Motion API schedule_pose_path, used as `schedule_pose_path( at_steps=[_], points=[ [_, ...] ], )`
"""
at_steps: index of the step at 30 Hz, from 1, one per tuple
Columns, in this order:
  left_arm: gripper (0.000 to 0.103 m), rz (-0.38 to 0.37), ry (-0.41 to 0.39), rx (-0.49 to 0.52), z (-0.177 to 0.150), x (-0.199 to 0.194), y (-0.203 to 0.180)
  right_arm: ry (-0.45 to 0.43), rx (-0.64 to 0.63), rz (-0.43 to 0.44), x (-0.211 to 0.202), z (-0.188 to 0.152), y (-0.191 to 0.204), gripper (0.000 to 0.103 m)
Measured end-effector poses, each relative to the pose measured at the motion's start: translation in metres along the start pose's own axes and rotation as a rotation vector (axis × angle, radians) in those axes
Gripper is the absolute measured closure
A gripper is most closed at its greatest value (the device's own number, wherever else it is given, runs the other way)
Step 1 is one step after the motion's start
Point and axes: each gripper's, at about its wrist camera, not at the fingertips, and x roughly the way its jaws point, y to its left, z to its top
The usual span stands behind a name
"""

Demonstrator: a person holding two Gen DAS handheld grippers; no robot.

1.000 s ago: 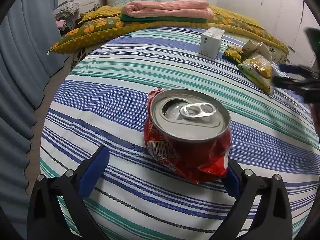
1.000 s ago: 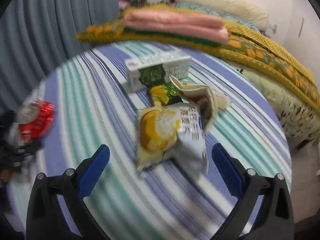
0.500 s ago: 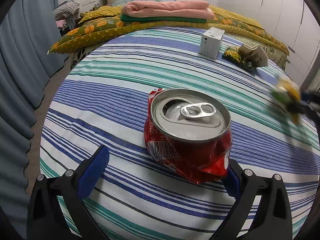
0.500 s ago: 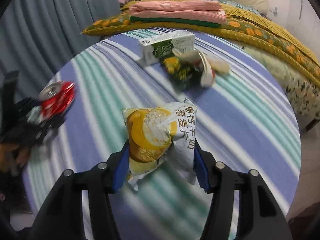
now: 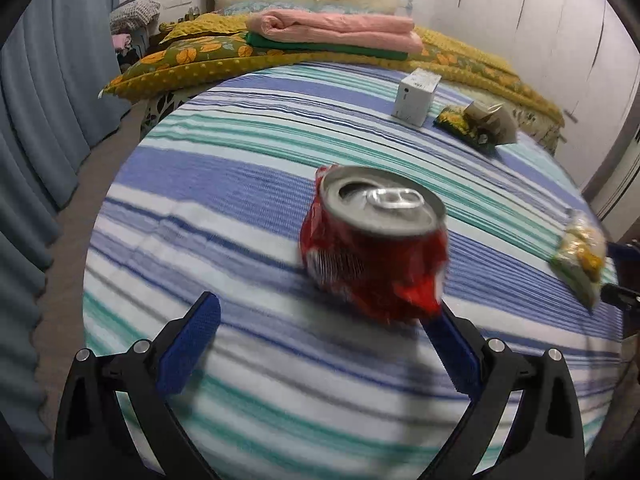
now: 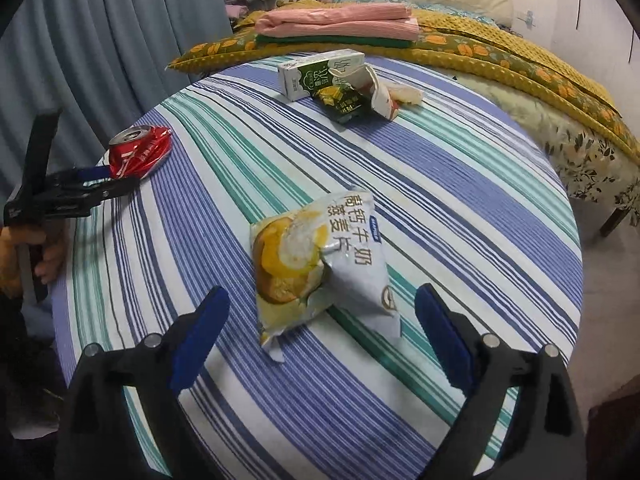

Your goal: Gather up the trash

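A crushed red soda can point(image 5: 376, 248) stands on the striped round table point(image 5: 240, 200), just ahead of my open left gripper point(image 5: 320, 340); its right finger point(image 5: 452, 352) is close to the can. The can also shows in the right wrist view point(image 6: 138, 152). A yellow and white snack bag point(image 6: 320, 264) lies on the table between the fingers of my open right gripper point(image 6: 320, 328). The bag also shows in the left wrist view point(image 5: 580, 256). A milk carton point(image 6: 320, 74), a dark green wrapper point(image 6: 340, 100) and a crumpled paper cup point(image 6: 376, 92) lie at the far side.
A bed with yellow quilt point(image 6: 500, 44) and folded pink blanket point(image 6: 336, 20) stands behind the table. Blue curtains point(image 6: 100, 40) hang at the left. The left gripper point(image 6: 68, 188) and the hand holding it show at the table's left edge in the right wrist view.
My right gripper closed on the snack bag, carried it toward the near side of the table, then opened and let it lie there. My left gripper shifted slightly back from the can.
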Motion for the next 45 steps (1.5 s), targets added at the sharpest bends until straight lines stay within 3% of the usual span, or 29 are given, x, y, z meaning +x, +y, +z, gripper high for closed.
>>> schedule_pose_path(
  at_steps=[5,10,14,16,17,18,26,33,45],
  points=[
    [0.004,0.000,-0.021,0.025,0.004,-0.007,-0.018,-0.001,-0.030,0.000,-0.002,0.008,0.010,0.011],
    [0.004,0.101,0.077,0.056,0.026,0.029,-0.037,0.054,-0.087,-0.050,0.012,0.025,0.022,0.010],
    [0.006,0.112,0.080,0.012,0.037,0.036,-0.030,0.081,-0.089,-0.058,0.024,0.033,0.022,0.012],
    [0.020,0.120,0.069,0.012,0.039,0.036,-0.028,0.090,-0.088,-0.063,0.026,0.035,0.021,0.040],
    [0.026,0.117,0.061,0.013,0.039,0.034,-0.028,0.090,-0.088,-0.069,0.025,0.036,0.020,0.044],
    [0.044,0.112,0.053,0.018,0.039,0.032,-0.027,0.086,-0.079,-0.058,0.022,0.036,0.019,0.047],
    [0.043,0.038,0.012,0.014,0.031,0.008,-0.042,0.013,0.037,0.030,-0.015,0.025,-0.005,0.048],
    [0.043,-0.117,-0.023,0.103,0.028,-0.025,-0.124,-0.039,0.178,0.058,-0.058,0.001,-0.062,0.048],
    [0.043,-0.388,0.020,0.349,0.012,-0.032,-0.337,-0.087,0.465,-0.138,-0.114,-0.098,-0.217,0.048]
  ],
)
